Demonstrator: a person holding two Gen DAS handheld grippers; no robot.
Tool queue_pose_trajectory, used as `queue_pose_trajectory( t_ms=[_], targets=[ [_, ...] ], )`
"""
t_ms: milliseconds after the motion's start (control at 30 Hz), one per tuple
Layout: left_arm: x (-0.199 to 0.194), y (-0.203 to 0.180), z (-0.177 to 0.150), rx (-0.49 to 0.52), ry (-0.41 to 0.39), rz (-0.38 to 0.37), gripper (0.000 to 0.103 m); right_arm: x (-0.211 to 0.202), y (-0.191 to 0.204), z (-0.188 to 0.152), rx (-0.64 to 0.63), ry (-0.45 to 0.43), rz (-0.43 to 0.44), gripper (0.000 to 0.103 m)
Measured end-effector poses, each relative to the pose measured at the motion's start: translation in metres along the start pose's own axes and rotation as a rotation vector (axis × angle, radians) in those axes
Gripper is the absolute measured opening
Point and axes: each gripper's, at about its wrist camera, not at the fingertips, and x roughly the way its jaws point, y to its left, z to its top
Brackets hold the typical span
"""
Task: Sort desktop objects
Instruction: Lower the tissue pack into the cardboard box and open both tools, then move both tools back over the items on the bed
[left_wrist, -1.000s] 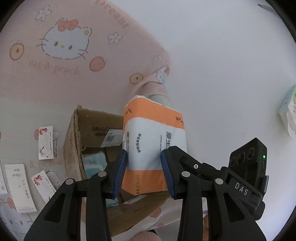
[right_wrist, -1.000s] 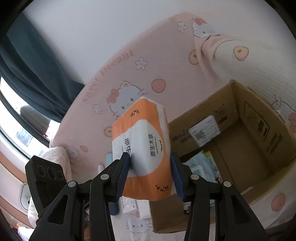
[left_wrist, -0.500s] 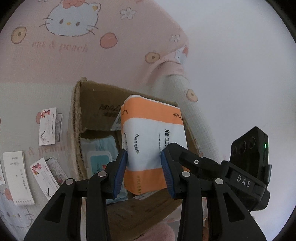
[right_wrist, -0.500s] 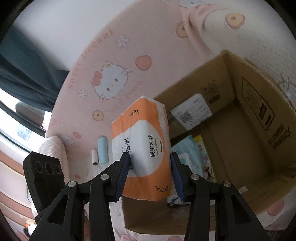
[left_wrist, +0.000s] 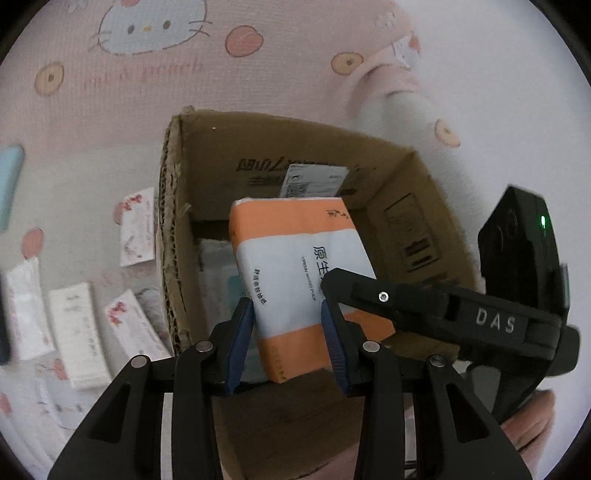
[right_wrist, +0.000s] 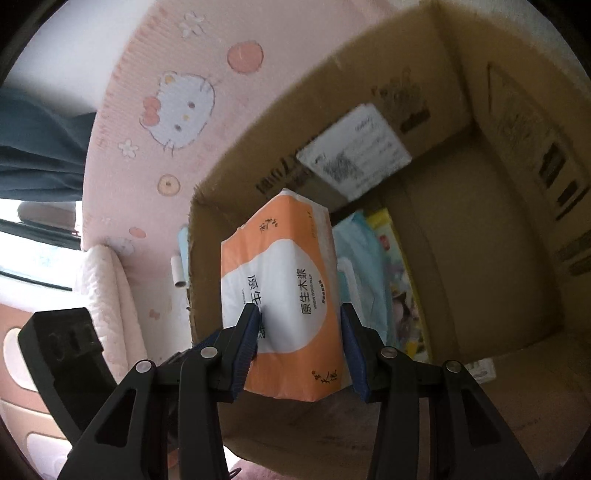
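- Both your grippers, left and right, pinch 1 tissue pack over the open cardboard box.
- Some packs already lie inside.
- Cards beside box's left wall remain unsorted.

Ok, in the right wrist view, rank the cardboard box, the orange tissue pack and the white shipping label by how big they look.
1. Cardboard box, by far the largest.
2. Orange tissue pack, though it sits close to the camera in the right tool, which inflates it.
3. White shipping label on the box's far wall, smallest and blurred.
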Motion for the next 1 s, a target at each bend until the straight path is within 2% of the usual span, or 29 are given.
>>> queue_pose_trajectory(
  t_ms=[200,233,300,400,500,733,900,1000],
  targets=[
    [0.006,-0.011,-0.001,0.061,0.028,0.088,0.042,0.017,-0.003,0.006,-0.011,0.064,-0.032,0.041],
    [0.006,-0.011,-0.001,0.061,0.031,0.096,0.042,0.019,-0.001,0.007,-0.021,0.075,-0.038,0.036],
    [0.007,-0.012,-0.001,0.060,0.035,0.111,0.041,0.026,0.001,0.008,-0.028,0.112,-0.035,0.034],
    [0.007,-0.013,-0.001,0.068,0.041,0.116,0.041,0.036,0.001,0.010,-0.032,0.149,-0.079,0.033],
    [0.006,-0.011,-0.001,0.062,0.041,0.104,0.041,0.037,-0.001,0.012,-0.054,0.140,-0.138,0.033],
    [0.005,-0.011,0.000,0.045,0.032,0.094,0.041,0.016,-0.002,0.009,-0.059,0.084,-0.169,0.033],
    [-0.005,-0.010,0.000,0.034,0.003,0.087,0.041,-0.008,0.022,0.003,-0.108,0.047,-0.201,0.033],
    [-0.020,-0.013,-0.002,0.040,-0.026,0.054,0.041,-0.021,0.038,-0.002,-0.135,0.027,-0.220,0.033]
  ],
)
